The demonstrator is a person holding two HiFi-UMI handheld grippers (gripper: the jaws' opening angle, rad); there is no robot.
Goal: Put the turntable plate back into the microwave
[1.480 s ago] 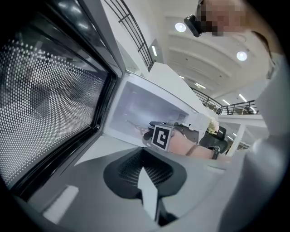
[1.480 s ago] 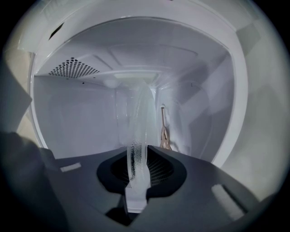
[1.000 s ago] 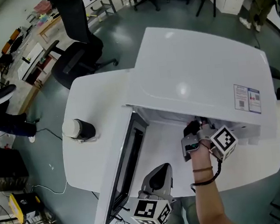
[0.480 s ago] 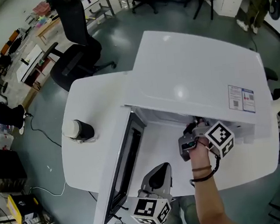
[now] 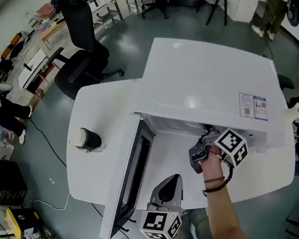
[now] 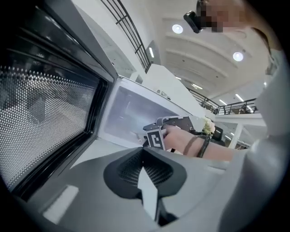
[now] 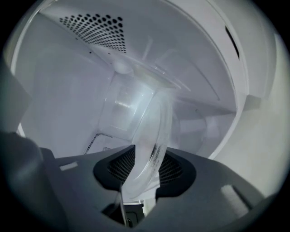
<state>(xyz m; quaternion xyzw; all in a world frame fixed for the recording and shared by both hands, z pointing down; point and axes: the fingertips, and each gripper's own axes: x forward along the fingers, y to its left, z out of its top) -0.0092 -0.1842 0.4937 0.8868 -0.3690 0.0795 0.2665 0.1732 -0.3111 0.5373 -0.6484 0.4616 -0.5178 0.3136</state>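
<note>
The white microwave (image 5: pixel 209 78) stands on the table with its door (image 5: pixel 132 182) swung open to the left. My right gripper (image 5: pixel 203 140) reaches into the cavity mouth. In the right gripper view the clear glass turntable plate (image 7: pixel 149 131) stands tilted on edge inside the cavity, with its lower rim between my right gripper's (image 7: pixel 144 170) jaws. These jaws are opening and the pads no longer press the glass. My left gripper (image 5: pixel 168 183) hovers shut and empty in front of the door's lower edge. In the left gripper view it (image 6: pixel 147 181) points toward the cavity and the right gripper (image 6: pixel 174 124).
A dark cylinder with a white lid (image 5: pixel 84 139) stands on the white table (image 5: pixel 100 105), left of the door. The door's mesh window (image 6: pixel 41 118) is close on my left gripper's left. A black office chair (image 5: pixel 81 54) stands on the floor beyond the table.
My right gripper has rolled a little at the cavity mouth, its marker cube shifting slightly. The left gripper has stayed put.
</note>
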